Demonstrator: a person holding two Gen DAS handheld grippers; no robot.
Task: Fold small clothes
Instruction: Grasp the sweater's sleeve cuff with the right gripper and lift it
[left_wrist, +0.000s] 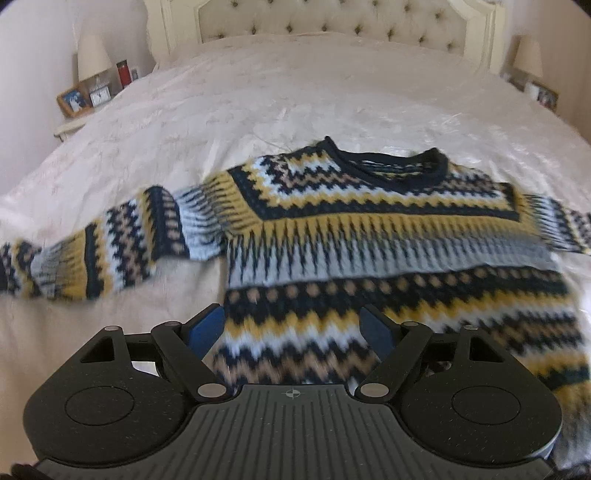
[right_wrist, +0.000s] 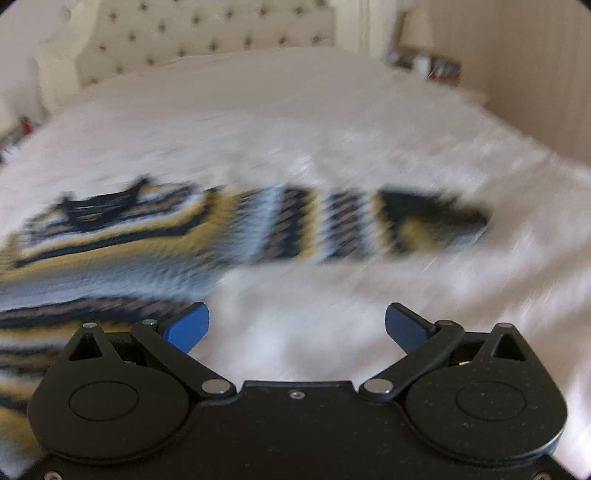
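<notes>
Knitted wool, by the look of it: the sweater (left_wrist: 369, 229) is a thick, patterned knit in navy, mustard, pale blue and tan. It lies flat, front up, on the white bedspread (left_wrist: 258, 103), neckline toward the tufted headboard (left_wrist: 332, 22) and both sleeves spread out to the sides.

I judge it soft and floppy, fairly heavy for a small garment, and not slippery; the fuzzy surface should grip blue pads well. It will sag and stretch if lifted by one point, so a pinch through a doubled edge seems safest: the cuff of a sleeve, the shoulder seam, or the hem corner.

The left gripper (left_wrist: 293, 325) hangs over the sweater's lower body, its jaws spread wide with knit showing between them but nothing pinched. The right gripper (right_wrist: 297, 326) is off the sweater's side, below the outstretched sleeve (right_wrist: 369, 225), over bare bedspread, jaws likewise wide apart and empty. That view is blurred.
</notes>
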